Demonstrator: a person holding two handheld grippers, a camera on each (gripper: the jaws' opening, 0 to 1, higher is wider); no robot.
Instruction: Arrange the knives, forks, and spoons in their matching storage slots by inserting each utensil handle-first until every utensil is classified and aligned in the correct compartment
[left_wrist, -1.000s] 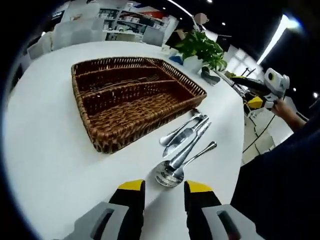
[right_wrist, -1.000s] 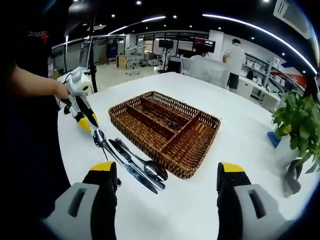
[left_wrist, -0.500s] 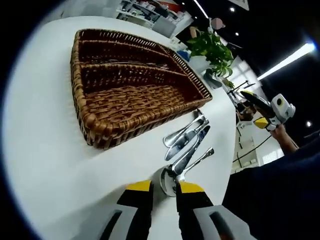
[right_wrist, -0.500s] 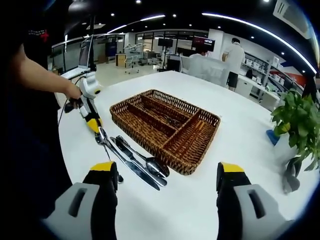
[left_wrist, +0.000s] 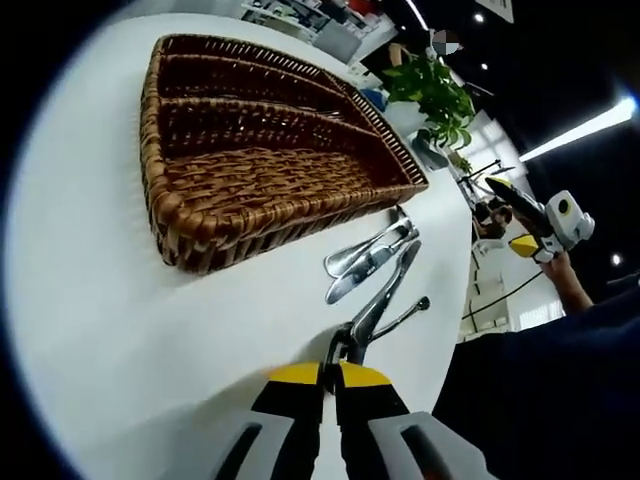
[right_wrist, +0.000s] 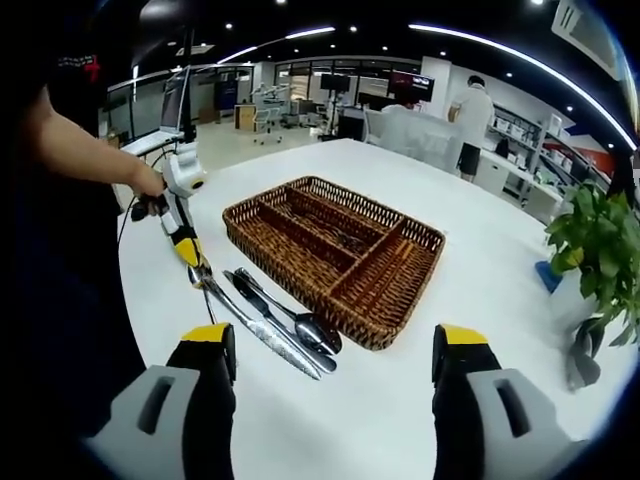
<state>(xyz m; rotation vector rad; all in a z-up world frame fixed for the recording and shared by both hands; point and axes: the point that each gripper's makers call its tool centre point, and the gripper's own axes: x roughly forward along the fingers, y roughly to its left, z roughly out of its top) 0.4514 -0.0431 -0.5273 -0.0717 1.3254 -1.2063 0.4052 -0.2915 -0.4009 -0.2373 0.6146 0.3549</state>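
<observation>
My left gripper (left_wrist: 330, 372) is shut on the bowl end of a spoon (left_wrist: 385, 295) whose handle points toward the wicker basket (left_wrist: 250, 150). In the right gripper view this gripper (right_wrist: 188, 250) is held by a hand at the left end of the row of cutlery. A knife (right_wrist: 268, 335) and another spoon (right_wrist: 305, 322) lie on the white table beside the basket (right_wrist: 400, 290). Several utensils (right_wrist: 340, 236) lie in the basket's middle slot. My right gripper (right_wrist: 335, 348) hovers open above the table's near part, with nothing between its jaws; it also appears at the right (left_wrist: 540, 215).
A potted plant (right_wrist: 598, 240) stands near the table's right edge, also in the left gripper view (left_wrist: 430, 90). The round white table (right_wrist: 480, 250) has bare room around the basket. People and desks are far behind.
My left gripper has dropped toward the spoon's bowl and its jaws have shut on it. The right gripper has stayed open and nearly still.
</observation>
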